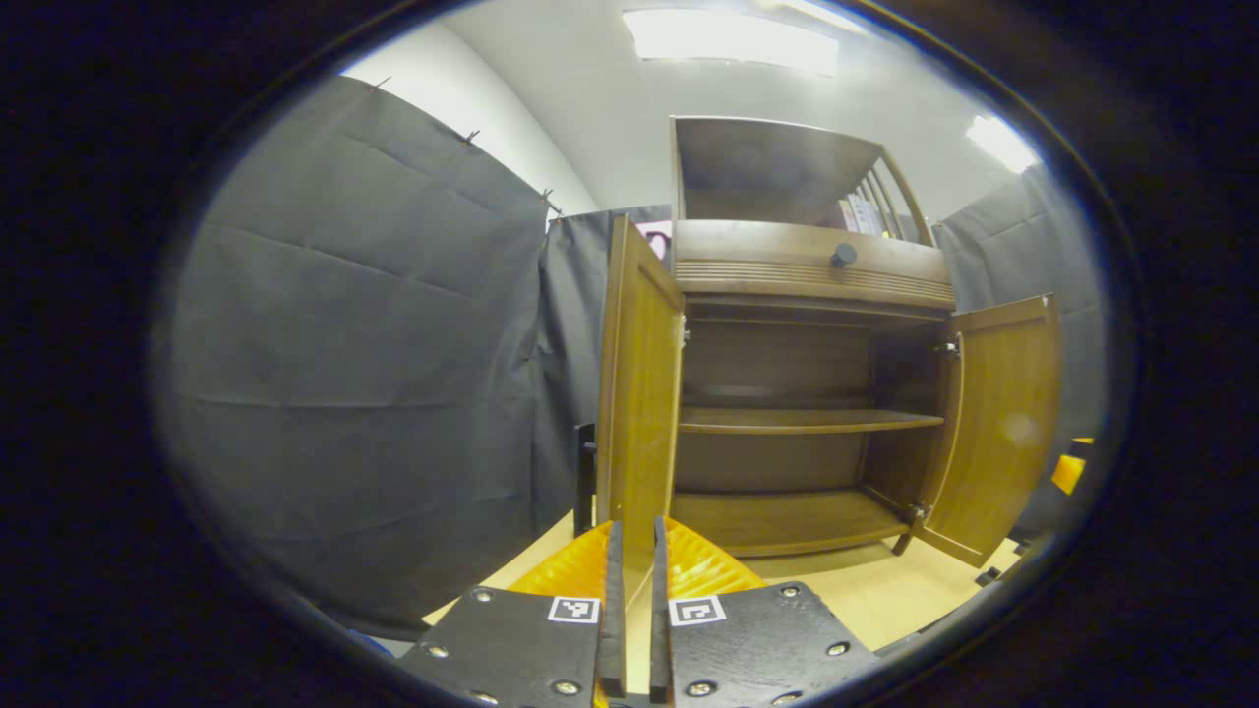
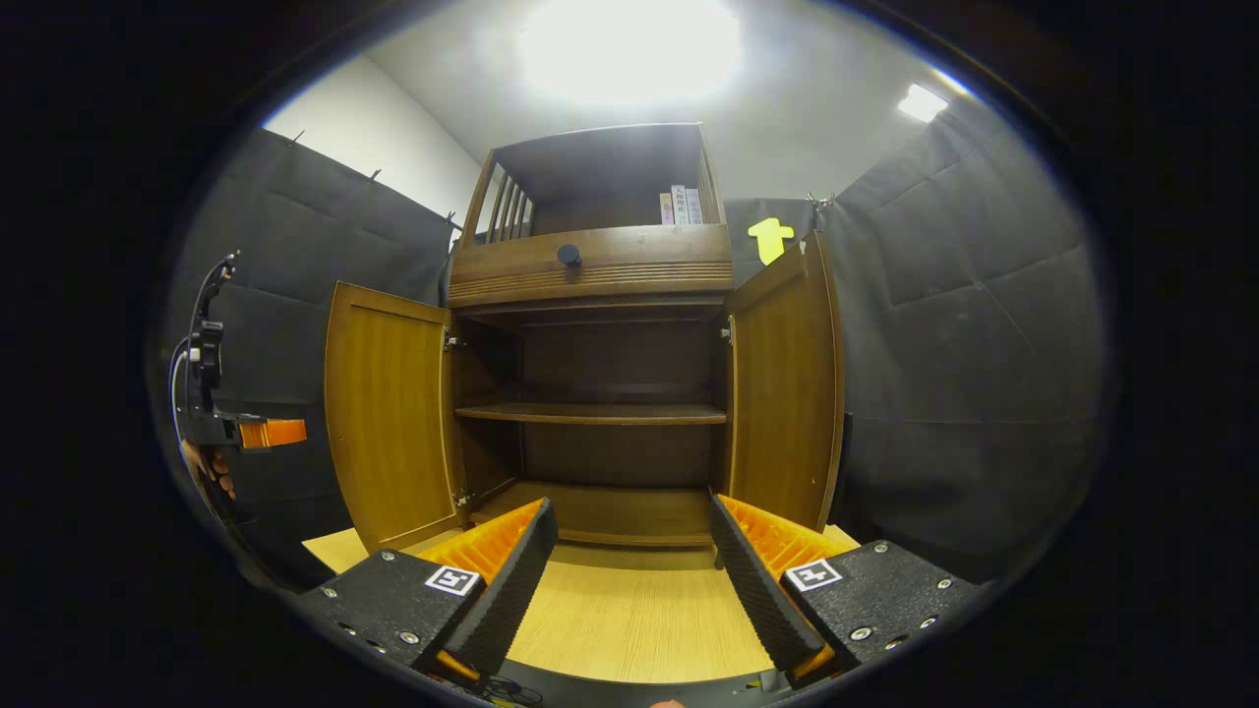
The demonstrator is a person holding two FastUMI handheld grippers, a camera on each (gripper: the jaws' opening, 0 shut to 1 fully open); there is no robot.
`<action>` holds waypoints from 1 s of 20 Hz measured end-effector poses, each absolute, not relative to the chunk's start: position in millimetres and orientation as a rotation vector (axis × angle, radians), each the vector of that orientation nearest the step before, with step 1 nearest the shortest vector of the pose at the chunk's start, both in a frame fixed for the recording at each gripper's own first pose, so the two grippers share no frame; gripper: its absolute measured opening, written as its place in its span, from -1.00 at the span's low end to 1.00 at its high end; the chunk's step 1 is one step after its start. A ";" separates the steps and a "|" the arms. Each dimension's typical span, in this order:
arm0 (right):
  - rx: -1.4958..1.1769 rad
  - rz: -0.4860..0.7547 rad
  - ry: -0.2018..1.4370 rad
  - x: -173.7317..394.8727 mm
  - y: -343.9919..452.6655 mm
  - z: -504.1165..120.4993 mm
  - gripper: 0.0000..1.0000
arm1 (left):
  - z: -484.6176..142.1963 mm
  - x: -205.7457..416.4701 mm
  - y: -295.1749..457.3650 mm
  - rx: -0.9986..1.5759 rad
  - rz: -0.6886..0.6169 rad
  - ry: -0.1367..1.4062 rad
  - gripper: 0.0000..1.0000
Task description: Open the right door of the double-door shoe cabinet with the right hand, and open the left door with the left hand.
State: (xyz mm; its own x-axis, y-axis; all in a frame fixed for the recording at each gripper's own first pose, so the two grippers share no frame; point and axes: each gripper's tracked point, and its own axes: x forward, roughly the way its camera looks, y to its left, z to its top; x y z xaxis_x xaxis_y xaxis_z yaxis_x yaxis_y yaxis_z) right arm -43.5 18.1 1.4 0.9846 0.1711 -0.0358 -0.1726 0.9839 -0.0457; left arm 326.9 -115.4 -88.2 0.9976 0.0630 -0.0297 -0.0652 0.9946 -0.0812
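Left gripper (image 1: pixel 631 590) is sitting nearly closed, fingers almost touching, gripping nothing, aimed at the edge of the left door (image 1: pixel 637 393). Right gripper (image 2: pixel 634 580) is hanging wide open and empty over the wooden floor (image 2: pixel 629 610), pointing into the shoe cabinet (image 2: pixel 600 285). From the right gripper view I am seeing my other gripper (image 2: pixel 270 433) off beside the left door (image 2: pixel 389 423). Both doors are standing swung outward; the right door (image 2: pixel 782 383) is opening past the cabinet's side. Inside, one shelf (image 2: pixel 590 414) is crossing the middle. Above, a drawer knob (image 2: pixel 569 255) is showing.
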 end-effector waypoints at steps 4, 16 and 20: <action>-0.050 0.156 0.029 -48.0 6.7 -0.3 0.93 | -86.5 323.7 -121.0 -0.061 0.025 0.019 -0.72; -0.048 0.102 0.042 -61.7 -24.9 -8.0 0.94 | -91.0 309.7 -124.2 -0.003 0.012 0.013 -0.74; -0.047 0.104 0.028 -62.7 -25.0 -2.4 0.93 | -93.4 304.4 -122.5 0.008 0.017 0.017 -0.72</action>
